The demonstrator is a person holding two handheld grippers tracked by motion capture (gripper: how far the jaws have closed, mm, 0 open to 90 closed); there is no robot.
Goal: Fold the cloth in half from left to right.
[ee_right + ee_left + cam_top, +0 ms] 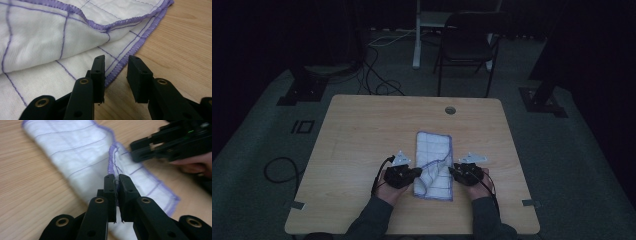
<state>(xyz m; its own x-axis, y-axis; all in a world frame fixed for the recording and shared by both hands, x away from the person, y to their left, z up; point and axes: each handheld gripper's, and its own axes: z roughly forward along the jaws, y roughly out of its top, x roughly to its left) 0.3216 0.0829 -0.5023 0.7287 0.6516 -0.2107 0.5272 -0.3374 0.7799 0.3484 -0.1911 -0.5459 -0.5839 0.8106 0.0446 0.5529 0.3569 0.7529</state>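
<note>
- White cloth (434,165) with purple stitched hem and thin purple grid lines, lying partly folded on the pale wood tabletop (362,130), between the two hands at the near edge; far half flat, near half doubled over with a loose flap raised toward the middle.
- Left claw (116,178) pressed together on the hem of that raised flap; a sliver of purple edge pinched between the black jaws in the left gripper view; same claw at the cloth's left side in the high view (416,171).
- Right claw (115,65) spread, nothing between the jaws; hemmed border of the cloth (125,62) lying on the wood just ahead of the gap, apparently not touched by either jaw; seen from above at the cloth's right side (451,171).
- Step in hand, as judged: securing both sides of the cloth for a fold, with only the left side gripped so far.
- For a clean step: slide the right claw forward and low so that the lower jaw passes under the hem rather than pushing it away; close on a single layer near the corner, not on the bunched double layer beside it.
- Keep the left pinch steady and level meanwhile; a pull before the right side is caught would likely drag and skew the cloth.
- Lift both edges together, evenly, to keep the hem lines parallel.
</note>
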